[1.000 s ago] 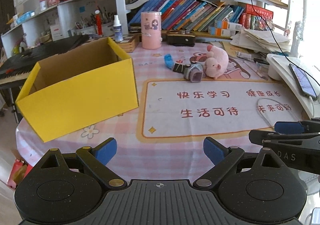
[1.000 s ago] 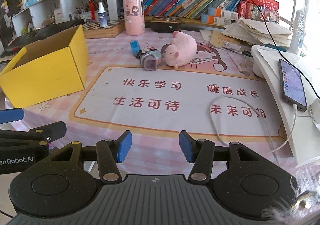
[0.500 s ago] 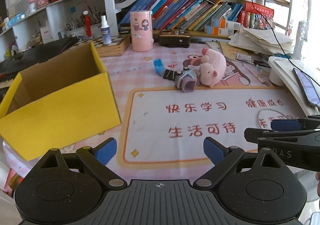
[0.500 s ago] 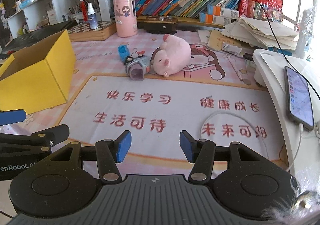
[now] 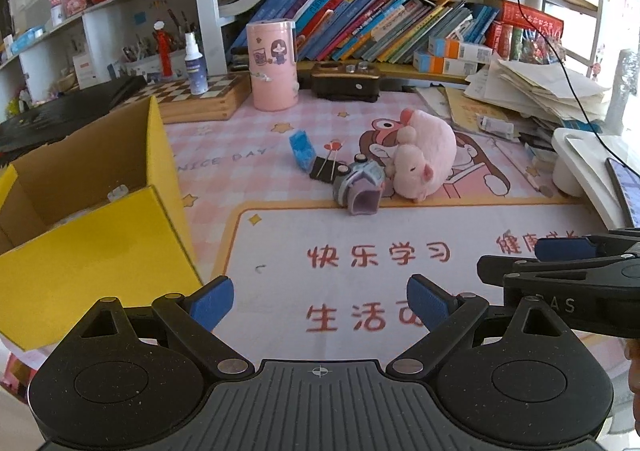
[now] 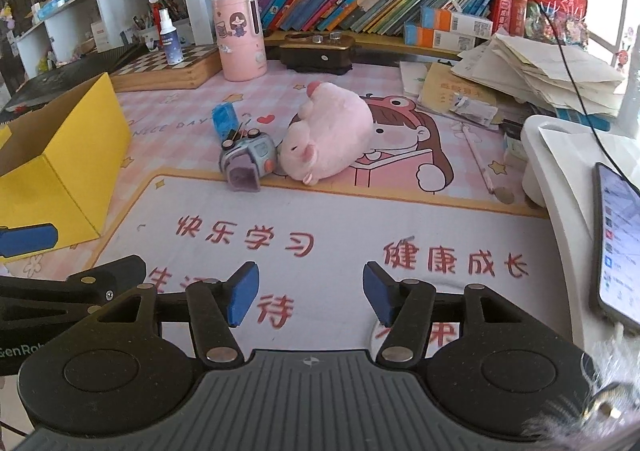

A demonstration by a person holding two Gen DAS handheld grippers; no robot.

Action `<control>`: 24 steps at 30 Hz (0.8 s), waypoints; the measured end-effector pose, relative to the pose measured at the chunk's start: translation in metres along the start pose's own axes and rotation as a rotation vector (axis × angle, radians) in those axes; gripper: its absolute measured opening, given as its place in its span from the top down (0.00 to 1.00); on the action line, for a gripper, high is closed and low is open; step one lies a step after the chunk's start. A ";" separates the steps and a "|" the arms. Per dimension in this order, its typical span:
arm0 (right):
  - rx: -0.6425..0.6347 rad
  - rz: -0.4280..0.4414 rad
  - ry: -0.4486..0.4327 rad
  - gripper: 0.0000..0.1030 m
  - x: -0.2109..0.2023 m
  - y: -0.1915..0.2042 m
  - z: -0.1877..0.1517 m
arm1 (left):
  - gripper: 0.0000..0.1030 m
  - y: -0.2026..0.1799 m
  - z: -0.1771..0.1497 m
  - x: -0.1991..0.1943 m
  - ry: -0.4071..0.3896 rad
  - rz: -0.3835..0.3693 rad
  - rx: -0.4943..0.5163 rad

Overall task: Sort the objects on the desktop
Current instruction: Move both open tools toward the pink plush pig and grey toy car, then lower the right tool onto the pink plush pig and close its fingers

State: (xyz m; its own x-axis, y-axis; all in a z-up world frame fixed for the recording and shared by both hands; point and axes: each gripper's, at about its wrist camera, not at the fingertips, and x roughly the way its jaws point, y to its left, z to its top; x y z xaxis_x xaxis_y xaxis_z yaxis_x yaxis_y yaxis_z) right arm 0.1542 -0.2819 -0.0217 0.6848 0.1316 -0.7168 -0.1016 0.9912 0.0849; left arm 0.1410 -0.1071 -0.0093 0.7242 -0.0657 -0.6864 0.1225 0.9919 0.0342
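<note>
Both grippers sit low in my frames with nothing between their blue pads: my left gripper has its fingers spread wide, my right gripper has them apart but less so, and neither touches anything. At mid-frame the pink plush pig lies on its side on the desk mat, touching the grey-purple toy camera to its left. A blue clip lies just behind that. The yellow box stands open at left, cut off by the frame edge; I can't identify the small white thing inside it.
</note>
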 end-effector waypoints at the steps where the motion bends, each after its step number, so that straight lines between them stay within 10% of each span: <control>1: 0.001 0.005 0.002 0.45 0.003 -0.003 0.003 | 0.08 -0.002 0.002 0.003 0.002 0.004 -0.001; 12: 0.066 0.034 0.005 0.41 0.027 -0.039 0.027 | 0.08 -0.016 0.024 0.031 0.010 0.038 -0.030; 24: 0.104 0.041 -0.032 0.11 0.054 -0.057 0.057 | 0.08 -0.016 0.037 0.050 0.019 0.074 -0.063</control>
State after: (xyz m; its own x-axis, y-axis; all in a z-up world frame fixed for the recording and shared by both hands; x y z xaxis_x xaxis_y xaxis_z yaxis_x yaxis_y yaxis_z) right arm 0.2384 -0.3303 -0.0255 0.7044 0.1706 -0.6890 -0.0552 0.9809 0.1864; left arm 0.2001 -0.1306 -0.0175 0.7163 0.0095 -0.6977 0.0257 0.9989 0.0400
